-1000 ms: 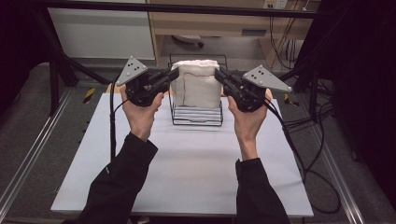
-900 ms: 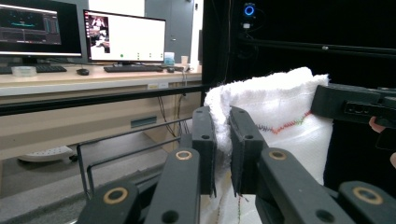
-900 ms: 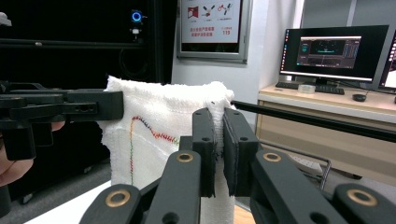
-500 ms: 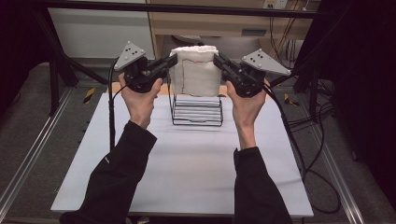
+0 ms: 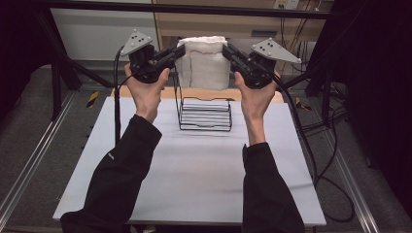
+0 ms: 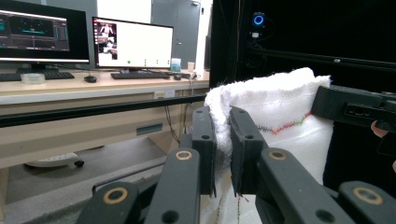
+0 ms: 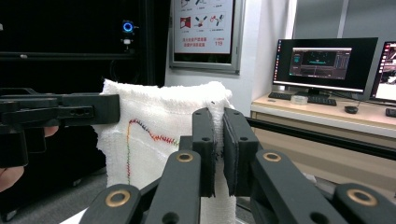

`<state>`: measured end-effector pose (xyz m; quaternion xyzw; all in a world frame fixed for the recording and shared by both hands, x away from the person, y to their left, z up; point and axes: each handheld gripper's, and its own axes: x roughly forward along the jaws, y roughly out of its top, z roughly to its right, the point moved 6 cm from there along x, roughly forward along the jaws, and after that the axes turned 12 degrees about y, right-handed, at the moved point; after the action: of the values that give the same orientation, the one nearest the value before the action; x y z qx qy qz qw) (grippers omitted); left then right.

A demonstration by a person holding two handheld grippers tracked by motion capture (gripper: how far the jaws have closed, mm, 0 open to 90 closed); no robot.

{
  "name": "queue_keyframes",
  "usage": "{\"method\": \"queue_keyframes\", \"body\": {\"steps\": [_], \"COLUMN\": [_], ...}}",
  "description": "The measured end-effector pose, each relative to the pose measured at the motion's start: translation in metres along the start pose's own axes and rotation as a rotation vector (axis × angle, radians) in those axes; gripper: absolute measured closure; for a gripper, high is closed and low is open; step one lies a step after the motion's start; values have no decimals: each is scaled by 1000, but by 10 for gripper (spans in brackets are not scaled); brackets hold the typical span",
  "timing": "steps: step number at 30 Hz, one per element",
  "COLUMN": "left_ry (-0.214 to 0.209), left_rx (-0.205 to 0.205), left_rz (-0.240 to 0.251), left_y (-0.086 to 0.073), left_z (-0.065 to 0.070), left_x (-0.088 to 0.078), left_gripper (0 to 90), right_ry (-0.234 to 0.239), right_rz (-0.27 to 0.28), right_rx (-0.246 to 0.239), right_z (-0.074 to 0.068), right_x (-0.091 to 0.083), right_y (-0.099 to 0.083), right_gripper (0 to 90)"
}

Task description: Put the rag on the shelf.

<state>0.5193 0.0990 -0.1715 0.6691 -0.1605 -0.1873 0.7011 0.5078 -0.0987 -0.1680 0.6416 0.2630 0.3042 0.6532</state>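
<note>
Overhead, a folded white towel (image 5: 204, 63) is held in the upper middle of the high view, above and behind a black wire rack (image 5: 204, 114) that stands on the white desk (image 5: 194, 174). The left gripper (image 5: 179, 51) is clamped on the towel's left edge and the right gripper (image 5: 226, 50) on its right edge, each carried in 1 hand. In the left gripper view the 2 jaws are seen pressed together on the cloth's edge at the centre, with coloured stitching across the towel at the right. In the right gripper view the jaws are likewise pinched on the towel's edge, monitors (image 7: 324, 65) being seen at the upper right
</note>
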Motion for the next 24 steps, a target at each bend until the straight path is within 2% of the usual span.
{"method": "queue_keyframes", "body": {"steps": [8, 10, 16, 24], "left_ry": [8, 4, 20, 28], "left_rx": [11, 2, 25, 17], "left_rz": [-2, 0, 4, -5], "left_y": [9, 10, 17, 15], "left_z": [0, 0, -2, -10], "left_x": [11, 13, 20, 34], "left_gripper": [821, 821, 820, 820], "right_ry": [-15, -16, -16, -23], "right_rz": [2, 3, 8, -7], "right_rx": [5, 5, 0, -4], "right_z": [11, 14, 21, 32], "right_x": [5, 7, 12, 24], "right_y": [6, 7, 10, 8], "right_gripper": [843, 843, 843, 843]}}
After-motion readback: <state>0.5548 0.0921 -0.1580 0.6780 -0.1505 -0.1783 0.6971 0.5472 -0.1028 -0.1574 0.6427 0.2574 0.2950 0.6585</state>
